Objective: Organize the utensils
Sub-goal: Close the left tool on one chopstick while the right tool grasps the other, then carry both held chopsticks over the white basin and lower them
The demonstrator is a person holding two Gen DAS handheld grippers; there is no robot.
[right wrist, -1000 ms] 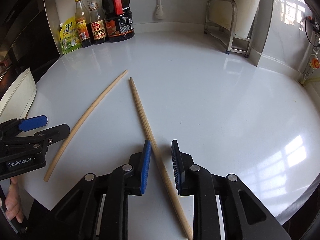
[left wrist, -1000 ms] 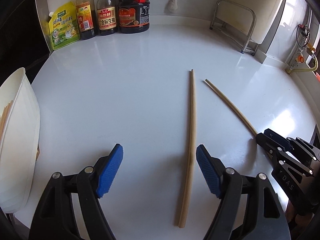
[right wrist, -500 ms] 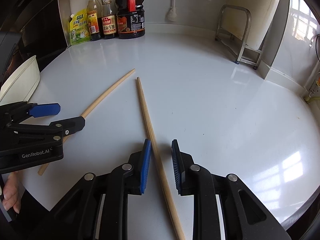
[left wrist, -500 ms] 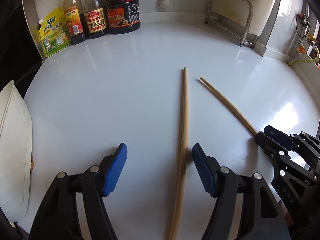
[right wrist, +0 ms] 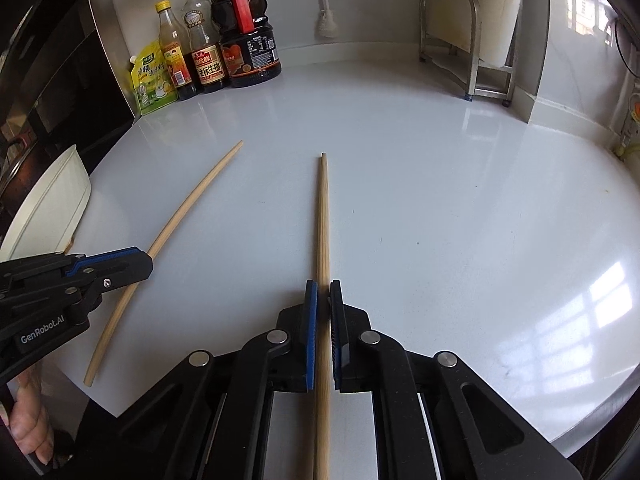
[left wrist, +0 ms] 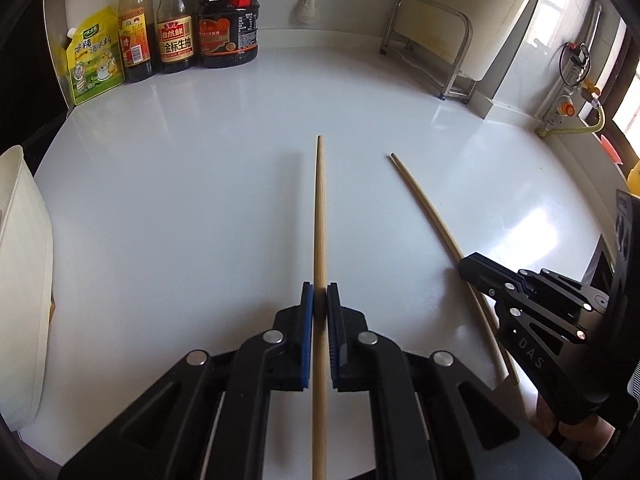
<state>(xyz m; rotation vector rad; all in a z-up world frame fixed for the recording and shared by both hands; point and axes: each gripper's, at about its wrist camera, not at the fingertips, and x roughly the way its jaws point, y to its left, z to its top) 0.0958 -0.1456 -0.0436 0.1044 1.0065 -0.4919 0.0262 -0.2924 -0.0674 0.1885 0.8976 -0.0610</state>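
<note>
Two long wooden chopsticks are over the white counter. My left gripper (left wrist: pixel 320 294) is shut on one chopstick (left wrist: pixel 319 208), which points straight ahead between its blue pads. My right gripper (right wrist: pixel 323 290) is shut on the other chopstick (right wrist: pixel 323 216), also pointing ahead. In the left wrist view the right gripper (left wrist: pixel 476 266) shows at the right on its chopstick (left wrist: pixel 428 204). In the right wrist view the left gripper (right wrist: pixel 136 262) shows at the left on its chopstick (right wrist: pixel 192 204). A white utensil holder (left wrist: pixel 24 280) stands at the left edge.
Sauce bottles (left wrist: pixel 176 32) and a yellow pouch (left wrist: pixel 94 60) stand at the back left. A metal rack (left wrist: pixel 436 52) stands at the back right by the wall. The white holder also shows in the right wrist view (right wrist: pixel 52 208). The counter's front edge is close below the grippers.
My left gripper has shut on the left chopstick, which it straddled open before. My right gripper has closed tight on the right chopstick. Both chopsticks now line up with the fingers.
</note>
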